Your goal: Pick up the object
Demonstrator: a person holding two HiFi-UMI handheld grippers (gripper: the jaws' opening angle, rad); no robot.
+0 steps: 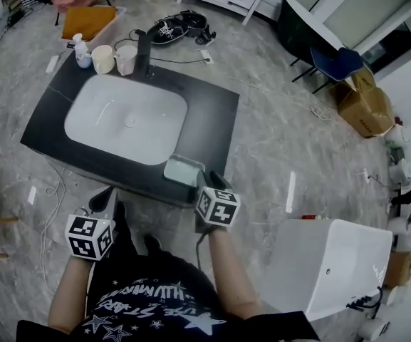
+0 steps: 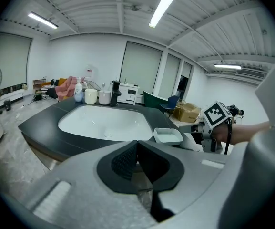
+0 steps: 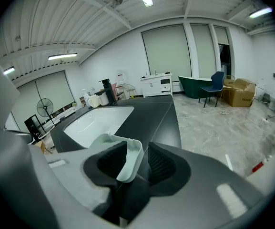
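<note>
A pale, shallow rectangular tray [image 1: 183,169] rests at the front right corner of a black counter [image 1: 212,112], beside a white sink basin [image 1: 125,118]. My right gripper [image 1: 205,179] reaches over that corner. In the right gripper view one wall of the tray [image 3: 126,159] stands between the jaws of the right gripper [image 3: 136,162]; a gap shows beside the right pad, so it is open. My left gripper [image 1: 109,199] hangs off the counter's front edge, shut with nothing in it [image 2: 137,152]. The left gripper view also shows the tray [image 2: 168,136].
Two cups [image 1: 114,58], a soap bottle [image 1: 82,51] and a black faucet [image 1: 143,52] stand at the counter's back edge. A white box-shaped unit [image 1: 333,262] sits on the floor to the right. Shoes [image 1: 180,27] and a cardboard box [image 1: 365,105] lie farther off.
</note>
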